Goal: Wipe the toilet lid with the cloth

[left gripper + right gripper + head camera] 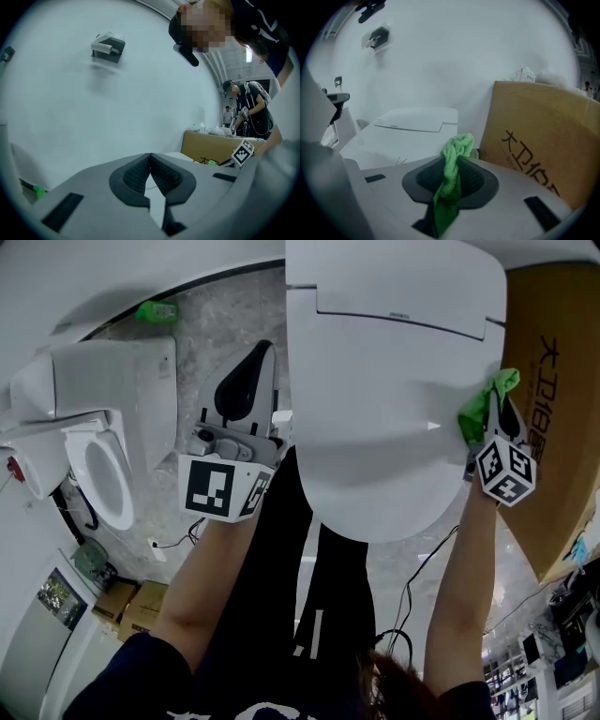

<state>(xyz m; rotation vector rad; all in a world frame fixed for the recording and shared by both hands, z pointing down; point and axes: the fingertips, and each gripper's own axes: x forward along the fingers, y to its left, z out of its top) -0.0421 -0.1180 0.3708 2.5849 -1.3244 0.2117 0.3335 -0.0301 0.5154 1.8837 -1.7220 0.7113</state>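
- The toilet lid (394, 409) is white and shut down. It fills the middle of the head view, with its rounded front toward the person.
- The cloth (489, 401) is green and lies against the lid's edge at 3 o'clock. A tuft of it pokes out past the jaw tips toward 12 o'clock.
- The right gripper (495, 423) has its jaws pinched on the cloth. In the right gripper view the cloth (451, 180) runs between the two dark pads, bunched above them and hanging out below.
- The left gripper (246, 381) hangs at the lid's 9 o'clock, close beside it; whether it touches the lid cannot be told. In the left gripper view its jaws meet at the tips with nothing between them.
- A brown cardboard box (553, 399) with dark print stands at the lid's 3 o'clock, just beyond the right gripper. In the right gripper view something pale and crumpled shows over its top edge, but what it holds cannot be told.
- A second toilet (103, 474) stands well apart at 9 o'clock, its bowl uncovered and the seat ring showing.
- Two small boxes (131, 604) sit on the floor at 7 o'clock. Their contents are not visible.
- A green scrap (157, 310) lies on the floor at 11 o'clock, near the curved wall.
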